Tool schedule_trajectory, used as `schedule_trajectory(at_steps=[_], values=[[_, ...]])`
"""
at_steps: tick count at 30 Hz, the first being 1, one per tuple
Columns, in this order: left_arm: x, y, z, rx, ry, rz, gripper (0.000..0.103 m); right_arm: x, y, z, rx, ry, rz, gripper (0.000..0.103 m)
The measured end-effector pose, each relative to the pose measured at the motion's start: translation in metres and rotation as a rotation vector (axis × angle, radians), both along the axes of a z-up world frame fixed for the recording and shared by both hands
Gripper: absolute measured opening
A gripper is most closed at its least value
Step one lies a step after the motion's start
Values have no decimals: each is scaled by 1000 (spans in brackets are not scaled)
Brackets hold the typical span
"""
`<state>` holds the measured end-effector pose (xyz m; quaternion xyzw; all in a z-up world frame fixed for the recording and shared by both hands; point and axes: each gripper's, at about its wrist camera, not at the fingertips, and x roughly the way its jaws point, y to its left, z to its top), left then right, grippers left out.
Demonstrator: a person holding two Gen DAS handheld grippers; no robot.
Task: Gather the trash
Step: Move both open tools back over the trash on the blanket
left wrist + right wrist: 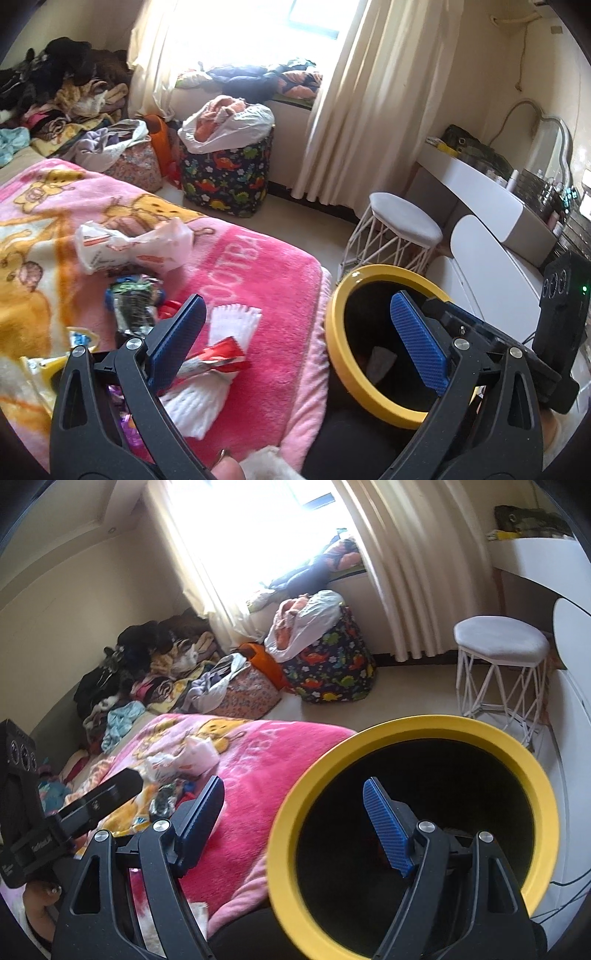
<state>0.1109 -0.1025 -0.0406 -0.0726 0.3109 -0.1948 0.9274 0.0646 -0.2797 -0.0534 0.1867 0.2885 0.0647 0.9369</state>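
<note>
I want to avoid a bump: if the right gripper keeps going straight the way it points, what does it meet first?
Probably the yellow-rimmed bin: the right gripper is open and empty, its right finger over the dark opening and its left finger over the pink blanket. Depth is unclear.

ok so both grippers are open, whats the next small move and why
Probably lower the left gripper onto the red and white wrapper beside its left finger and close on it. Both grippers look empty, the wrapper is the nearest trash on the pink blanket, and the yellow-rimmed bin sits right alongside.
</note>
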Motion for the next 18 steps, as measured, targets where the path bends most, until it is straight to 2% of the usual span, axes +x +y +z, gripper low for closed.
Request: schedule_trajectory(at_steps=[18], values=[[-6,78,2,-22,-11,167,92,11,84,4,-49,25,216,75]])
